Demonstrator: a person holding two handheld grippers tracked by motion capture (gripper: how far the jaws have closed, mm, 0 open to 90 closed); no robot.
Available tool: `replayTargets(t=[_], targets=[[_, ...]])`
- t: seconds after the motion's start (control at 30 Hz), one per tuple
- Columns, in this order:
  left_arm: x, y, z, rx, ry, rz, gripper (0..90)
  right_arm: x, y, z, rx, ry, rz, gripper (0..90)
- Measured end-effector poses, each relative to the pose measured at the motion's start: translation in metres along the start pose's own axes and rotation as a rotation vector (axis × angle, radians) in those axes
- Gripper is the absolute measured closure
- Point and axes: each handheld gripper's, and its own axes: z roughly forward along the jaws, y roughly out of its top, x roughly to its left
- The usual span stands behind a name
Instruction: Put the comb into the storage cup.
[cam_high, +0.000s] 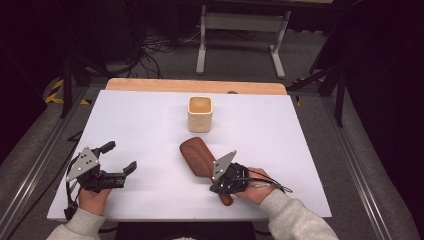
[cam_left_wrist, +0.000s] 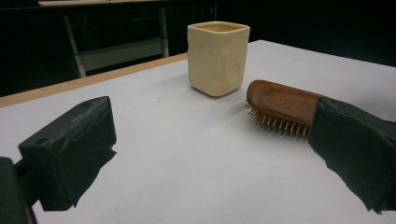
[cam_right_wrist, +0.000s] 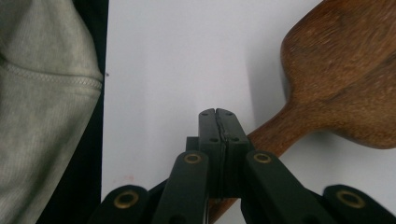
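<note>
- Risk came first: the right gripper (cam_right_wrist: 217, 114) had its jaws pressed together above the wooden hairbrush's (cam_high: 199, 156) handle, not around it, so a lift would likely have left it behind.
- Sliding seemed a further risk, since a nudge from shut jaws could have pushed the brush across the smooth white table (cam_high: 150, 130).
- Hairbrush looked dark brown, a paddle shape with pale bristles facing down, lying flat near the table's middle, just in front of a cream square cup (cam_high: 200, 113).
- Left gripper (cam_high: 120, 157) rested well apart to the left, jaws spread and empty.
</note>
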Motion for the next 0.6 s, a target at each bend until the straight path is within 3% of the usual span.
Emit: replayTargets(t=[0.23, 0.3, 0.6], targets=[[0.0, 0.0, 0.0, 0.003, 0.003, -0.001, 2.1, -0.001, -0.003, 0.002, 0.081, -0.006, -0.029, 89.7], [0.0, 0.0, 0.0, 0.005, 0.001, 0.001, 2.1, 0.0, -0.004, 0.002, 0.106, -0.004, -0.014, 89.7], [-0.001, 0.0, 0.001, 0.009, 0.0, 0.002, 2.1, -0.005, -0.01, 0.001, 0.151, -0.029, -0.018, 89.7]])
